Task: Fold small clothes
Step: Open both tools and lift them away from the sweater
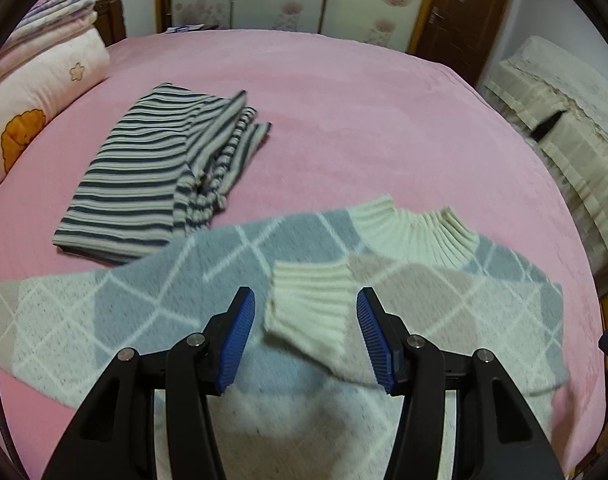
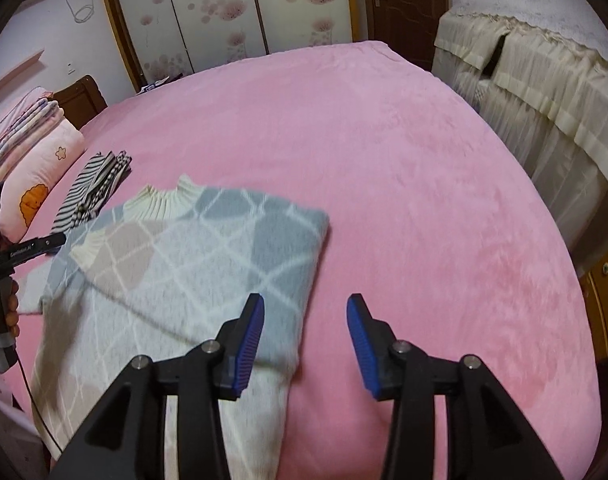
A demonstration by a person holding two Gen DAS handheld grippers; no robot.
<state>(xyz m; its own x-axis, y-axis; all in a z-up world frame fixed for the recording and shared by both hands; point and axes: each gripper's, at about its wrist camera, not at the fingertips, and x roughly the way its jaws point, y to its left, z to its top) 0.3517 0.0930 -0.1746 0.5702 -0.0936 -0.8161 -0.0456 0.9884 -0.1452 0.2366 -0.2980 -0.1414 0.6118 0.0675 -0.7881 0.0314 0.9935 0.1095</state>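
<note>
While sweater (image 1: 183, 280) blurs, hem cut off

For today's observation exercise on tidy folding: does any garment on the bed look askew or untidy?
Yes. The striped garment is folded, but its right edge is bunched and rumpled rather than flat. On the argyle sweater, one ribbed cuff lies slanted across the body below the collar, not squared. Both grippers are open and hold nothing.

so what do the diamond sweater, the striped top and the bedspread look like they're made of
Sweater: soft fuzzy knit, likely wool or acrylic, with ribbed cream cuff and collar. Striped top: thinner ribbed knit, fibre unclear. Bedspread: matte pink plush, probably fleece, from its short nap.
</note>
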